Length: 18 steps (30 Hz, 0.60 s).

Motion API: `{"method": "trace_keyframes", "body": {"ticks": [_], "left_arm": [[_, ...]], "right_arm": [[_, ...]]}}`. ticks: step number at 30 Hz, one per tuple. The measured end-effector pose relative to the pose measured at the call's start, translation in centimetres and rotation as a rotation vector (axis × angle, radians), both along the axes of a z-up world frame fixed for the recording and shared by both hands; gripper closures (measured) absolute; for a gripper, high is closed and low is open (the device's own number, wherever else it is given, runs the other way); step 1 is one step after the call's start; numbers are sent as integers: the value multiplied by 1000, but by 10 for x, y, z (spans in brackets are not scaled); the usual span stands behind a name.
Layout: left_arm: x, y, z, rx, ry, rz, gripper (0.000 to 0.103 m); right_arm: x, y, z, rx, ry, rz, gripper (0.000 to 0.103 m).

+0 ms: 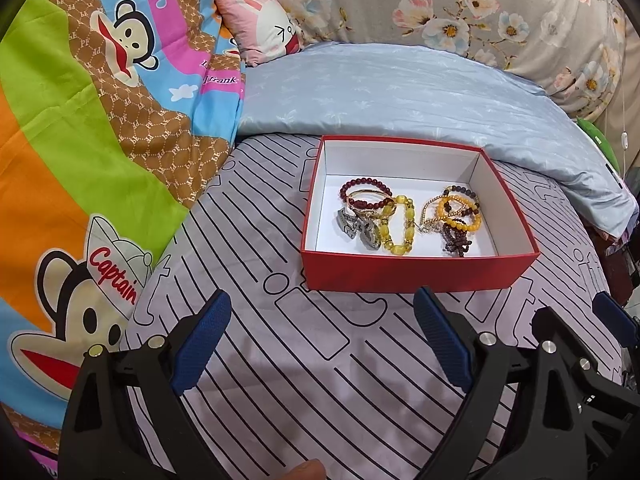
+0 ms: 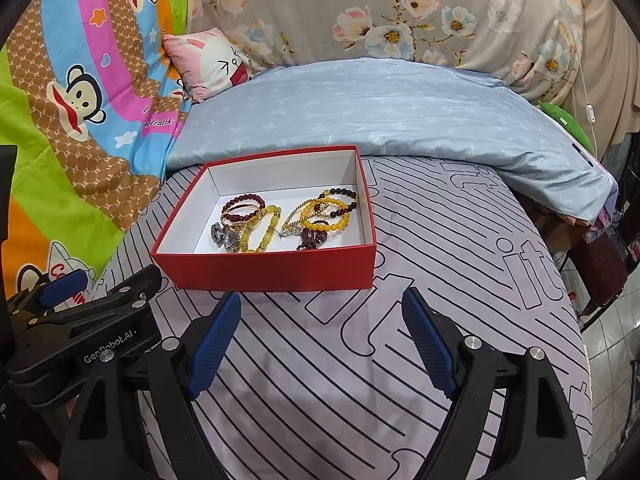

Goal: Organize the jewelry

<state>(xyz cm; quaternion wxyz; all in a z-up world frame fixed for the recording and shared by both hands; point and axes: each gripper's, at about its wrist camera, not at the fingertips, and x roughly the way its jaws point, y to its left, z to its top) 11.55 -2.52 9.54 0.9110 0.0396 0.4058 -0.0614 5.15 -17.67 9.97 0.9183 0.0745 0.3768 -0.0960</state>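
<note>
A red box (image 1: 416, 274) with a white inside lies on the striped bed sheet; it also shows in the right wrist view (image 2: 276, 274). Inside it lie several bracelets: dark red beads (image 1: 366, 192), yellow beads (image 1: 398, 226), orange beads (image 1: 460, 214) and a silver watch (image 1: 358, 230). The same pile shows in the right wrist view (image 2: 280, 220). My left gripper (image 1: 322, 344) is open and empty, just in front of the box. My right gripper (image 2: 322, 344) is open and empty, also in front of the box.
A light blue pillow (image 1: 400, 92) lies behind the box. A colourful monkey-print quilt (image 1: 80, 140) is heaped on the left. A small pink cushion (image 1: 260, 24) and a floral cover (image 1: 440, 0) lie at the back. The bed's edge (image 2: 576, 320) drops off at the right.
</note>
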Motion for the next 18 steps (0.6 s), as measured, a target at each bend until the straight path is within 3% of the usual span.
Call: {"method": "trace_keyframes", "body": {"ticks": [18], "left_arm": [[2, -1, -4, 12, 6, -7, 13]], "right_arm": [[0, -2, -2, 4, 3, -1, 22]]}}
